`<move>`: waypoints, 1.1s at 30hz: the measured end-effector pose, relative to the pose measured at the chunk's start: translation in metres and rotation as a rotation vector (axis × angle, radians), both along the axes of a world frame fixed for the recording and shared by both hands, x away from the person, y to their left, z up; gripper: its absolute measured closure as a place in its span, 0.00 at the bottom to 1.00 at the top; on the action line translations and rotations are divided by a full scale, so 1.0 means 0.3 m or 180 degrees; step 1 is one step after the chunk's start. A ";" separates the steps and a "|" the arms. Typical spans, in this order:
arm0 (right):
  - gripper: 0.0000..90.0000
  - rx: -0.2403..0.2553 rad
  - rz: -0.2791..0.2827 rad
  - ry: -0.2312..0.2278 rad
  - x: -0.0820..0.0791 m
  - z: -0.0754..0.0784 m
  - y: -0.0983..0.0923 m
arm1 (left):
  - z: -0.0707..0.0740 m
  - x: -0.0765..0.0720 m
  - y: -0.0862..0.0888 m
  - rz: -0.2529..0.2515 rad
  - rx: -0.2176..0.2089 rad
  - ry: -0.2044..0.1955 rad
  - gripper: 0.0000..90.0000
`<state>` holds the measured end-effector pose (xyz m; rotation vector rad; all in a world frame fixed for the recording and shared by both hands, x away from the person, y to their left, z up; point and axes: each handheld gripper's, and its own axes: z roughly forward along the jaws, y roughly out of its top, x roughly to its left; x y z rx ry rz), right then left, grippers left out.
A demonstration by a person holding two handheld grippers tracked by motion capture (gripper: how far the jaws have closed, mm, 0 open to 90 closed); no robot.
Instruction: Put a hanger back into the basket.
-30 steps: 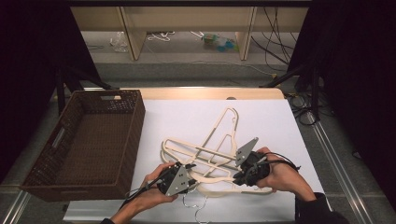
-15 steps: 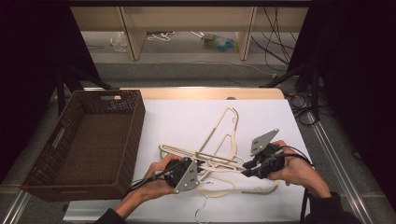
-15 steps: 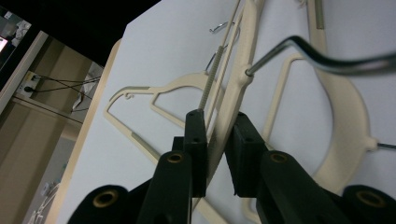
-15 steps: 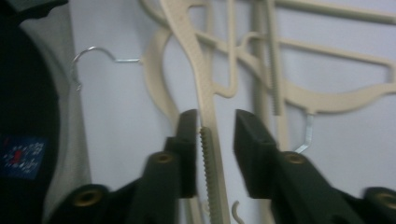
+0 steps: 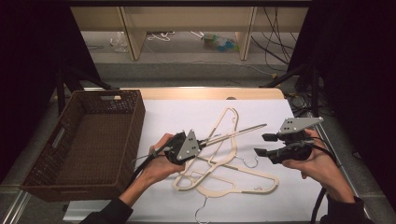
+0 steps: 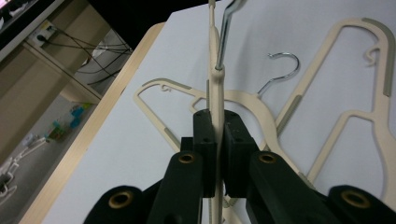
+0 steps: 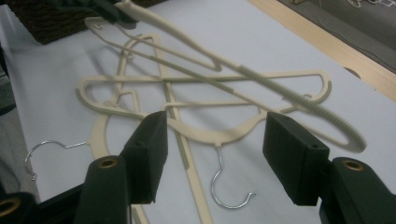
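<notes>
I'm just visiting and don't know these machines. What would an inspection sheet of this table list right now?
Surface: white table top with a pale wooden far edge.
Job's things: one cream hanger lifted off the table, clamped edge-on in the left gripper; the other cream hangers lie crossed on the table.
Clutter: a brown wicker basket at the table's left, nothing seen inside.
Grippers: left shut on the lifted hanger; right gripper open, its jaws have just been opening, nothing between them.
Cables: one trails from each gripper; more lie on the floor behind.
Surroundings: dark curtains at both sides, wooden shelving beyond the table with small items under it.
</notes>
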<state>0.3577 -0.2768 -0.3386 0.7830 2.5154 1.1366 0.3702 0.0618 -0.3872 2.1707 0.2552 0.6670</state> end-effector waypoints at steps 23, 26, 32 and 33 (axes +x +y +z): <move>0.40 0.0003 0.0079 0.0151 0.003 -0.085 0.049 | 0.173 0.032 0.126 0.0594 -0.1272 0.1489 0.95; 0.40 -0.0011 0.0088 0.0161 0.002 -0.087 0.051 | 0.207 0.021 0.152 0.0598 -0.1375 0.1540 0.95; 0.40 -0.0021 0.0129 0.0144 0.000 -0.089 0.059 | 0.283 0.001 0.239 0.0728 -0.1521 0.1539 0.95; 0.40 -0.0032 0.0127 0.0159 -0.001 -0.089 0.062 | 0.293 0.000 0.257 0.0751 -0.1572 0.1559 0.95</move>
